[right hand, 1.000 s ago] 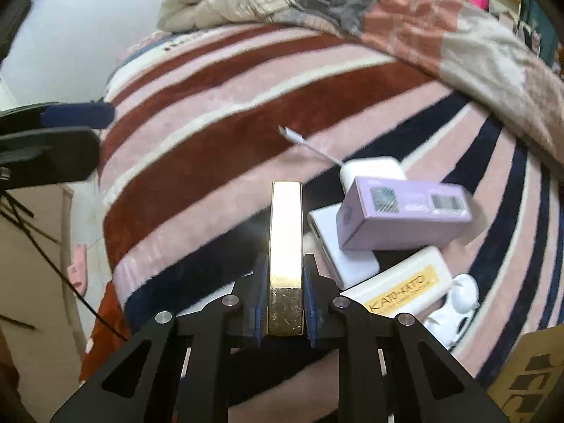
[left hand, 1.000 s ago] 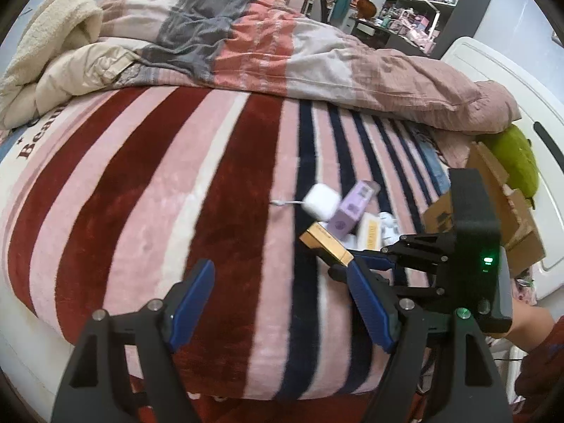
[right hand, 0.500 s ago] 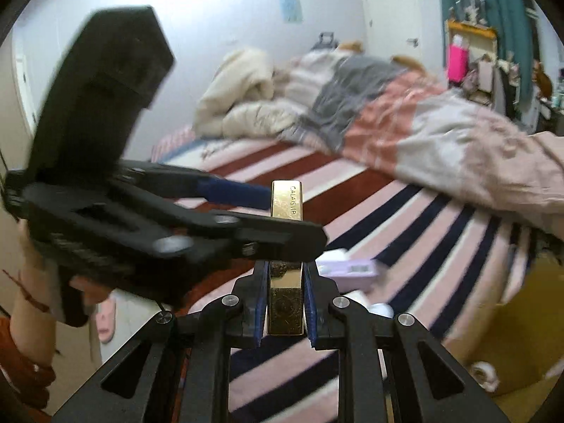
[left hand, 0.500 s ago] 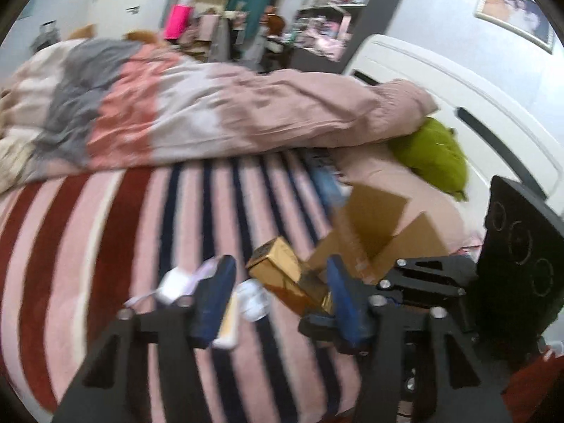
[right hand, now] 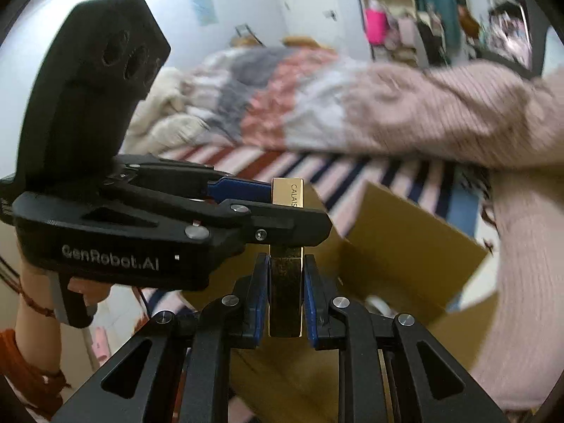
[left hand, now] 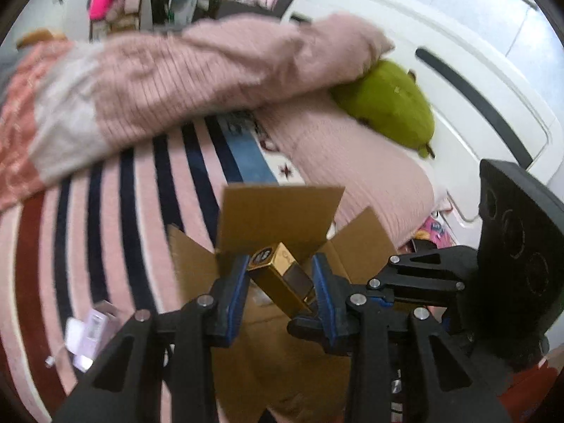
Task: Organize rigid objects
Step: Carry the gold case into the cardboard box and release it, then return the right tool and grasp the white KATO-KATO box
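My right gripper (right hand: 284, 282) is shut on a long gold box (right hand: 286, 282); the box points forward above an open cardboard box (right hand: 405, 232). In the left wrist view the gold box (left hand: 278, 278) lies between the blue pads of my left gripper (left hand: 278, 275), whose jaws stand around its far end with small gaps, over the cardboard box (left hand: 278, 215). The left gripper (right hand: 278, 204) crosses in front of the right wrist camera. The right gripper's body (left hand: 423, 282) shows at the right of the left wrist view.
The striped blanket (left hand: 105, 211) covers the bed. A purple box and a white item (left hand: 88, 331) lie on it at the left. A pink duvet (left hand: 176, 81) is heaped behind, a green plush (left hand: 387, 102) by the white headboard (left hand: 476, 70).
Both grippers swung from the pile of items toward the cardboard box. The right one carried the gold box over it. The left jaws narrowed around the gold box's far end.
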### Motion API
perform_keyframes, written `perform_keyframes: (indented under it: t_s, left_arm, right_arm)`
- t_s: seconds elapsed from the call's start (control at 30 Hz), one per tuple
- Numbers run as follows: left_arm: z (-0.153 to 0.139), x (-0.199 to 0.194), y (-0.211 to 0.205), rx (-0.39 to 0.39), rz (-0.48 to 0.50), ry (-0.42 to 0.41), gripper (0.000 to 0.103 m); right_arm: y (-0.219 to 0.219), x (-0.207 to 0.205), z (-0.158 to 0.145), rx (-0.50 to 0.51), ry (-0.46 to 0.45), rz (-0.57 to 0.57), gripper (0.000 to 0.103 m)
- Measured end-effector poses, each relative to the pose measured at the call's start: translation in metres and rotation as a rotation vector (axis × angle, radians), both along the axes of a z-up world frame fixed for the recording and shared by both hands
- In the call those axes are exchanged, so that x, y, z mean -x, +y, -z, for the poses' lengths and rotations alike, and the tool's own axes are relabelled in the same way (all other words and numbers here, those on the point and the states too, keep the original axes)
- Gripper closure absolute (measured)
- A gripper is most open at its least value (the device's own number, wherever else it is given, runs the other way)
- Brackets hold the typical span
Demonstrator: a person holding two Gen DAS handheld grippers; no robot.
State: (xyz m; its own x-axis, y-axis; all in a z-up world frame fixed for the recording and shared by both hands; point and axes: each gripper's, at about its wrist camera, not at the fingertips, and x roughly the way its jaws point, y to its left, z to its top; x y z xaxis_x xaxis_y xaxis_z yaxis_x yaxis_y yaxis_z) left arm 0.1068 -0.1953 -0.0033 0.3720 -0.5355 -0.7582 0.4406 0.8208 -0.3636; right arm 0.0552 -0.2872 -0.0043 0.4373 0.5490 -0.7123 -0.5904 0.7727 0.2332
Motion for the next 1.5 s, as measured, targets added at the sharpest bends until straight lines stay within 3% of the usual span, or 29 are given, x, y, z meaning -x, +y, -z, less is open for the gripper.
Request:
perform_keyframes:
  t_s: [0.13, 0.2, 0.37, 0.5, 0.63, 0.77, 1.0, 1.07, 1.2, 1.33, 1.4, 1.5]
  left_arm:
    - [0.017, -0.008, -0.019, -0.092, -0.002, 0.053, 0.064]
    - [0.019, -0.009, -0.019, -0.123, -0.013, 0.061, 0.054]
    - [-0.006, 0.004, 0.007, -0.083, -0.049, -0.007, 0.048]
    - [-0.032, 0.030, 0.061, -0.091, -0.161, -0.091, 0.034]
    - [-0.034, 0.057, 0.118, -0.153, -0.299, -0.123, 0.034]
    - [-0.020, 0.083, 0.176, -0.188, -0.424, -0.148, 0.032]
    - [0.036, 0.110, 0.238, -0.187, -0.498, -0.135, 0.030]
    - [0.051, 0.115, 0.246, -0.174, -0.501, -0.129, 0.030]
    - [0.075, 0.124, 0.254, -0.151, -0.498, -0.113, 0.030]
    - [0.091, 0.125, 0.258, -0.187, -0.491, -0.104, 0.030]
    - [0.093, 0.124, 0.260, -0.177, -0.493, -0.101, 0.030]
    - [0.095, 0.124, 0.262, -0.159, -0.496, -0.097, 0.030]
  right_arm:
    - [-0.008, -0.013, 0.018, 0.083, 0.115, 0.022, 0.090]
    - [-0.010, -0.015, 0.025, 0.133, 0.142, 0.033, 0.089]
    - [-0.012, -0.014, 0.030, 0.202, 0.153, 0.065, 0.089]
    - [0.001, -0.002, 0.011, 0.129, 0.093, 0.014, 0.089]
    - [0.044, 0.018, -0.005, 0.060, 0.010, -0.132, 0.089]
    - [0.098, 0.034, -0.001, 0.047, -0.018, -0.256, 0.088]
    - [0.188, 0.049, 0.056, 0.114, 0.035, -0.376, 0.088]
    - [0.203, 0.041, 0.082, 0.160, 0.057, -0.340, 0.086]
    - [0.197, 0.016, 0.128, 0.168, 0.148, -0.148, 0.059]
    - [0.186, -0.001, 0.151, 0.170, 0.161, -0.002, 0.057]
    - [0.184, -0.007, 0.156, 0.157, 0.167, 0.044, 0.047]
    - [0.189, -0.016, 0.164, 0.143, 0.191, 0.062, 0.041]
